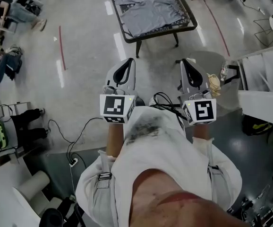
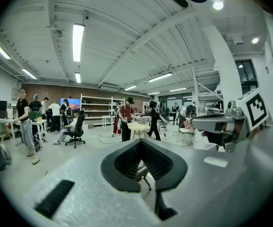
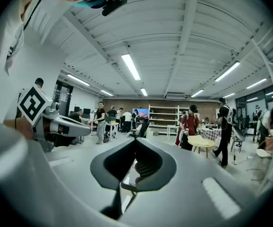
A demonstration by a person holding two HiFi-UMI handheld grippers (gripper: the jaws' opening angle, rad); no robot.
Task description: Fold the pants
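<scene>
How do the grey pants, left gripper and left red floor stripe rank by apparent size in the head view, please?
Largest: grey pants.
Next: left gripper, though nearer the camera.
Smallest: red floor stripe.

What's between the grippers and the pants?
Bare floor only, per the head view. The pants lie on a table ahead; left gripper and right gripper are shut, empty.

The left gripper (image 1: 128,61) and right gripper (image 1: 187,61) are held side by side before the chest, both pointing to 12 o'clock, nearly level. Their jaws are closed together and empty.
</scene>
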